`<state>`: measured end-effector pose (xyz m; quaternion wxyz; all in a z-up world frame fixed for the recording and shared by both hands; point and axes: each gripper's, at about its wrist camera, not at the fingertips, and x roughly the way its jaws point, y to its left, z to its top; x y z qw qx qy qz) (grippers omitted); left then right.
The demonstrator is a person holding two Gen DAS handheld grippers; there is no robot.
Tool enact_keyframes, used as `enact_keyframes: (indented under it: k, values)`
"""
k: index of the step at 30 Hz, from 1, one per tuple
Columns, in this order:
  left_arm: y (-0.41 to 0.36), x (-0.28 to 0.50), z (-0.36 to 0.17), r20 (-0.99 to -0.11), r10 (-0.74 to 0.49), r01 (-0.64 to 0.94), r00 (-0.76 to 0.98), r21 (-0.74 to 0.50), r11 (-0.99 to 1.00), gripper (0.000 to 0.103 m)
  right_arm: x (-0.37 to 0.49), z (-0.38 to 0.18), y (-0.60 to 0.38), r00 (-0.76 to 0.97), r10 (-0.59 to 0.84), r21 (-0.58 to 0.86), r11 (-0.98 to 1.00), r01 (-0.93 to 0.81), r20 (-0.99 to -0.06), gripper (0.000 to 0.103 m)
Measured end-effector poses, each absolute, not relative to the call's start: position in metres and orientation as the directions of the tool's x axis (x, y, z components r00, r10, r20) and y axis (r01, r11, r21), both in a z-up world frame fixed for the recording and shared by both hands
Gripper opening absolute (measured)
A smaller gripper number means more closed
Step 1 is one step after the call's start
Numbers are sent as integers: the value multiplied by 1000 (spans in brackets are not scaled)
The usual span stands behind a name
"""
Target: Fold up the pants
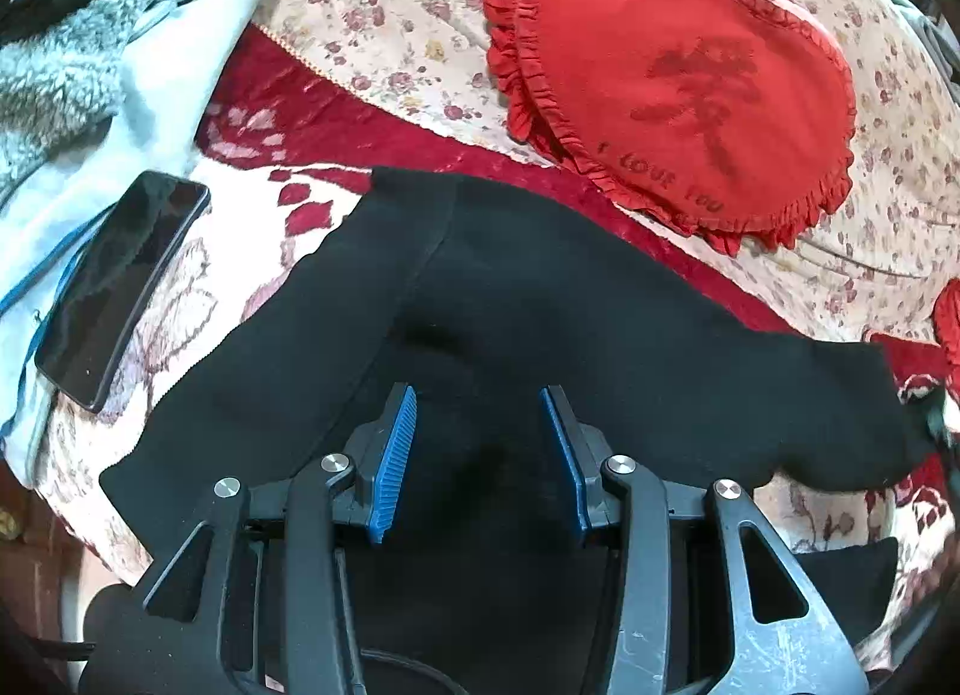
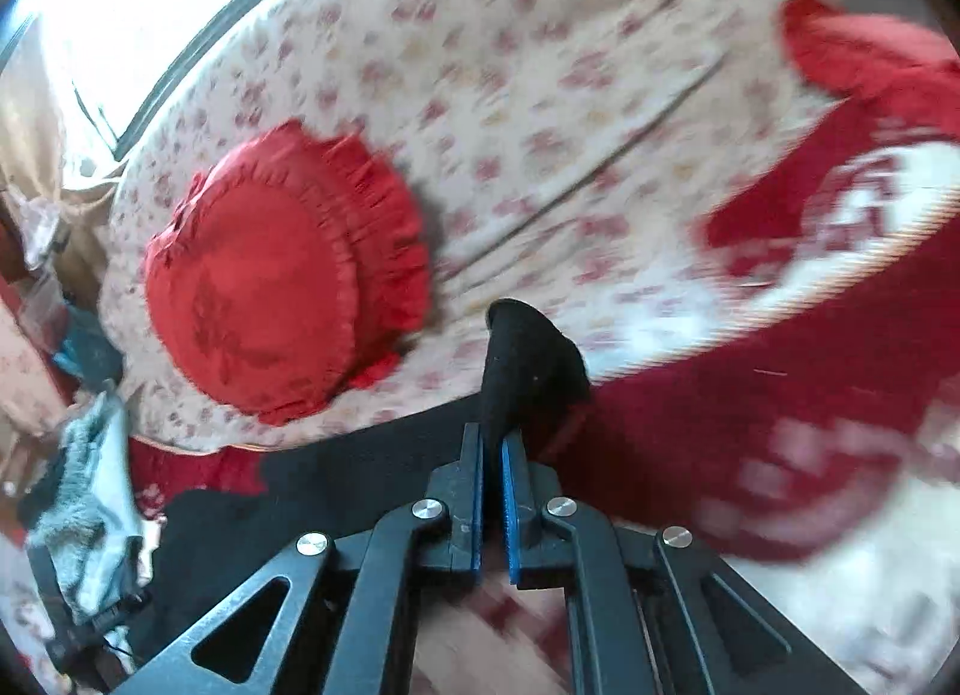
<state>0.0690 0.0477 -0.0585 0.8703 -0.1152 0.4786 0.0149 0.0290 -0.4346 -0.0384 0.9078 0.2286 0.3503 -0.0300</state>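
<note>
Black pants (image 1: 540, 299) lie partly folded on a red-and-white blanket (image 1: 252, 251) on the bed. My left gripper (image 1: 480, 401) is open and hovers just above the pants' middle, holding nothing. My right gripper (image 2: 493, 437) is shut on an end of the black pants (image 2: 522, 359), which sticks up past the blue pads (image 2: 511, 491). More of the pants (image 2: 336, 479) trails to the lower left in the right wrist view, which is blurred.
A red heart-shaped frilled cushion (image 1: 678, 77) lies on a floral sheet (image 1: 384, 5) behind the pants; it also shows in the right wrist view (image 2: 270, 287). A black phone (image 1: 120, 281) rests on a pale blue fleece garment (image 1: 90, 95) at the left.
</note>
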Motion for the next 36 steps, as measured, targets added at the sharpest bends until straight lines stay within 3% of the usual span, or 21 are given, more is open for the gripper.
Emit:
enact_keyframes:
  k: [6, 8, 10, 14, 24, 30, 36]
  values:
    - [46, 68, -60, -842, -72, -135, 534, -169, 976, 42, 13, -96, -461, 592, 69, 331, 878, 345, -803, 6]
    - [48, 66, -56, -837, -85, -129, 541, -183, 975, 42, 10, -97, -462, 601, 62, 332, 876, 351, -797, 12]
    - [48, 64, -52, -830, -64, -126, 554, -160, 979, 42, 7, -83, -458, 613, 11, 289, 888, 358, -790, 25]
    - [47, 64, -46, -818, -18, -114, 575, -102, 988, 42, 0, -55, -443, 654, -34, 247, 910, 332, -756, 26]
    - [61, 95, -48, -820, 35, -139, 571, -54, 989, 42, 54, -46, -318, 617, 305, 322, 943, -87, -726, 29]
    - [65, 107, -57, -828, 50, -146, 559, -39, 989, 42, 90, -66, -251, 537, 390, 308, 921, -240, -748, 29]
    - [70, 115, -66, -834, 45, -146, 550, -43, 988, 42, 119, -76, -222, 508, 375, 238, 919, -315, -775, 30]
